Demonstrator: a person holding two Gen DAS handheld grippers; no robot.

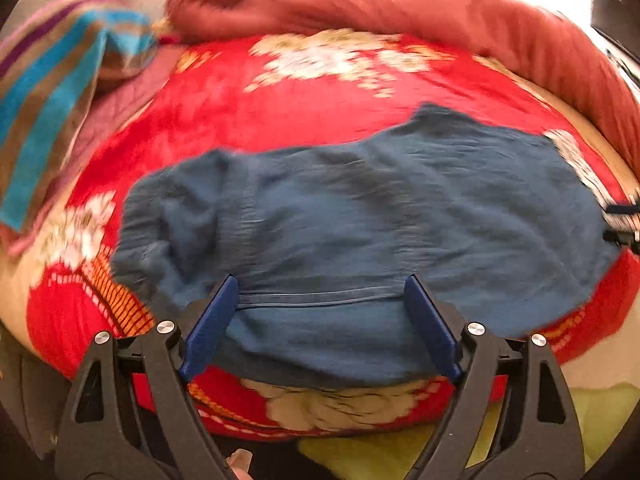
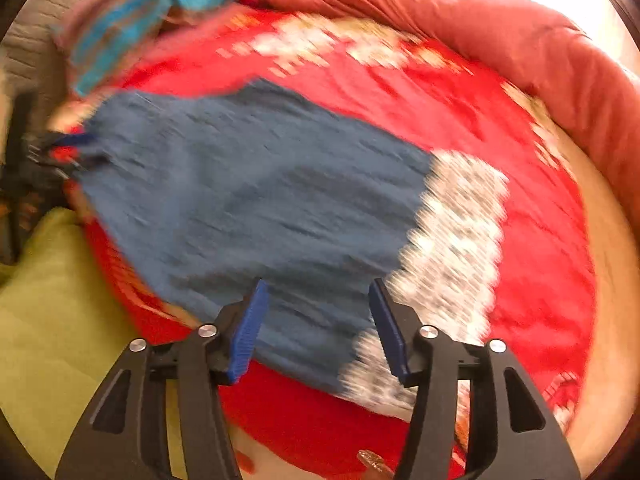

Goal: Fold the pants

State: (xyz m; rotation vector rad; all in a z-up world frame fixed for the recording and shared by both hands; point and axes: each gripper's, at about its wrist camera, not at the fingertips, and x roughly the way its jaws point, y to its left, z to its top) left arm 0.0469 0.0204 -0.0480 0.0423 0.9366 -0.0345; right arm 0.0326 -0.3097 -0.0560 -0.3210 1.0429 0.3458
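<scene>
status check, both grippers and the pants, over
Left gripper open, fingers either side of a seam near the pants' edge. Right gripper open above the lace hem. Blue pants lie spread on the red blanket. Nothing on top of them.

Both views are bright and warm, lit by strong daylight from beyond the bed's far edge; the top right corner of each is blown out to white glare. Fisheye bending curves the red floral blanket point(image 1: 224, 120) into a dome, with dark vignette at the corners. Motion blur smears the right wrist view heavily: the blue pants point(image 2: 248, 184) and their white lace trim point(image 2: 456, 240) streak. The left wrist view is softer at the far striped cloth point(image 1: 52, 112), sharper near the lens. Shadows are faint.
</scene>
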